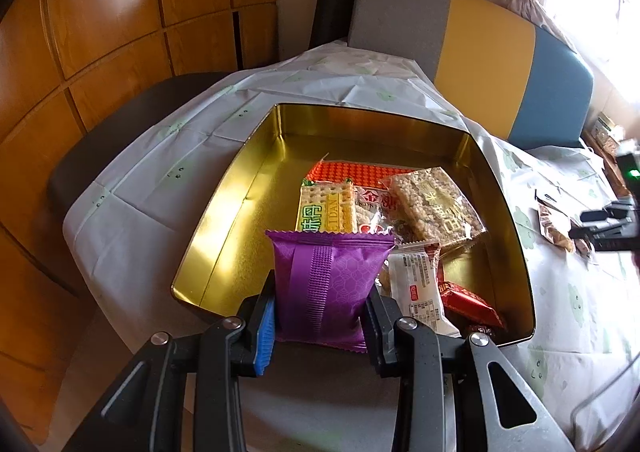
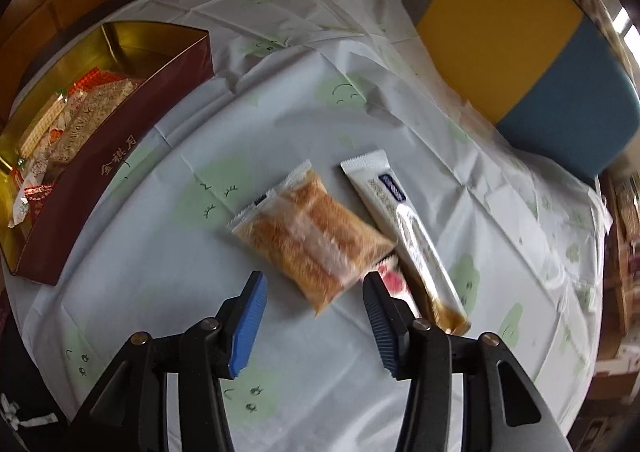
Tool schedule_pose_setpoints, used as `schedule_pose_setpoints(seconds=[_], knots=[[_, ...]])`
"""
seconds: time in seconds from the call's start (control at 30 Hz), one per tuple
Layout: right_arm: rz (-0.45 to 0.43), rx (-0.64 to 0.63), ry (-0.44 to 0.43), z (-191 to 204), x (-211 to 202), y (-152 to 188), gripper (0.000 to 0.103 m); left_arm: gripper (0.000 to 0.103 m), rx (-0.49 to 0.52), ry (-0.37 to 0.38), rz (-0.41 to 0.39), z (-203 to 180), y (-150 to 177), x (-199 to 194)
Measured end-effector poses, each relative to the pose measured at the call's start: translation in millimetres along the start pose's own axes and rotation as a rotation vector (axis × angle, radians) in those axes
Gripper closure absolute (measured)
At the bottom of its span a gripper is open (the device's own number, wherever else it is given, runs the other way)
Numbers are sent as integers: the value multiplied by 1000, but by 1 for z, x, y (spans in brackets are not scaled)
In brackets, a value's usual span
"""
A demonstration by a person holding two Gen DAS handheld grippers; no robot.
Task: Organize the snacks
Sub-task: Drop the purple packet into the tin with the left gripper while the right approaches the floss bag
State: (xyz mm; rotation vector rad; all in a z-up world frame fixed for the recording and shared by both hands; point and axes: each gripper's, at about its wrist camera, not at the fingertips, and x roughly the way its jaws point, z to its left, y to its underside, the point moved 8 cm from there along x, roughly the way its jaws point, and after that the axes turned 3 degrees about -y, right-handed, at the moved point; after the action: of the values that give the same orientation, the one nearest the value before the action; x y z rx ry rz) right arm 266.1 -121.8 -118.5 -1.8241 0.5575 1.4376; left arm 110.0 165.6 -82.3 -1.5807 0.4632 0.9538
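Observation:
My left gripper (image 1: 320, 306) is shut on a purple snack packet (image 1: 330, 284), held over the near edge of the gold tin (image 1: 224, 208). Inside the tin lie several snacks: a cracker pack (image 1: 326, 208), a rice-crisp bar (image 1: 434, 208), a white packet (image 1: 420, 292) and a red one (image 1: 472, 302). In the right wrist view my right gripper (image 2: 316, 304) stands open above the tablecloth, nothing pressed between its pads. Just ahead of it lie a clear packet of brown pastry (image 2: 312, 232), a long white bar (image 2: 408, 236) and a small pink-and-white packet (image 2: 394, 278) partly under them. The tin (image 2: 80, 180) sits far left.
A white cloth with green prints (image 2: 280, 100) covers the round table. A bench with grey, yellow and blue cushions (image 1: 492, 52) stands behind. Wooden panelling (image 1: 100, 32) fills the left. A dark device (image 1: 616, 220) and a snack (image 1: 556, 232) show at the left wrist view's right edge.

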Motion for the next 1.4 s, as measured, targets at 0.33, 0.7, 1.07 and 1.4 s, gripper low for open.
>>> schedule_pose_setpoints(seconds=[0.33,0.7,1.07,1.4], knots=[[149,-121,9,0,46,-21,30,66,7,42,7,-6,-2,4],[95,10,-55,2,47,-9,39,66,0,68,18,-13,-27,18],[100,99,-67,47,21,53,39,64,55,-17,-9,-32,-63,40],[30,169,-72,63,-5,85,40,62,97,-80,-23,-40,-66,52]])
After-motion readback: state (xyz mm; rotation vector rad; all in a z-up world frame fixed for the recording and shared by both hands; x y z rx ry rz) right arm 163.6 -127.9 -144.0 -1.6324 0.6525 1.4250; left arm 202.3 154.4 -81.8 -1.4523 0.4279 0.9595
